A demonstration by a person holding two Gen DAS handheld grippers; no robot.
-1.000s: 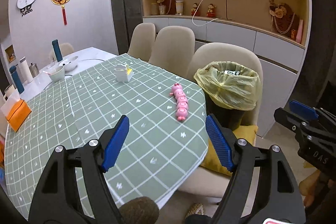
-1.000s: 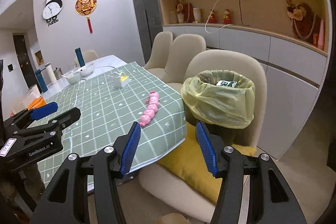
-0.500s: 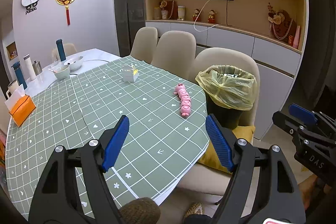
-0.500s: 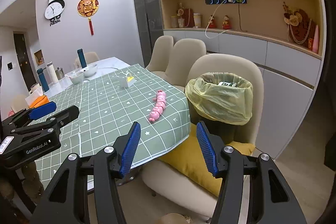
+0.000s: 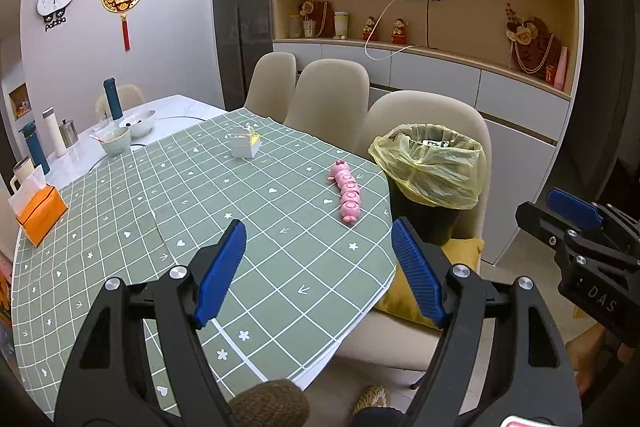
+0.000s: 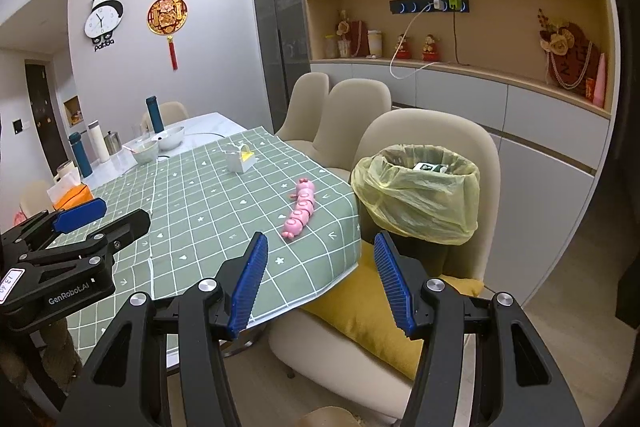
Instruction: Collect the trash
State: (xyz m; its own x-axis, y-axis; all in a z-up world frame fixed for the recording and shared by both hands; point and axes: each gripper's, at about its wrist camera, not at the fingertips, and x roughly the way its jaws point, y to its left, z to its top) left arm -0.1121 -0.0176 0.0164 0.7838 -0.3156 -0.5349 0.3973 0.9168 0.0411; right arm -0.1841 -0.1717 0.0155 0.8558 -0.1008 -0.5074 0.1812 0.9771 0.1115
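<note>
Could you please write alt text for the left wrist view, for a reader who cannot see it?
The open left tool hovers empty over a green checked tablecloth, where a pink caterpillar toy lies near a yellow-lined bin on a chair.

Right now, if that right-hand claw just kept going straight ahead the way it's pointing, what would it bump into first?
Probably the green checked tablecloth near the table's rounded corner, just short of the pink caterpillar toy. The open right gripper aims at that edge; depth is unclear, so it might instead skim past toward the yellow-bagged trash bin.

Pink caterpillar toy (image 5: 347,195), green white-gridded tablecloth (image 5: 200,211), yellow bin liner (image 5: 434,169), orange tissue box (image 5: 40,213).
</note>
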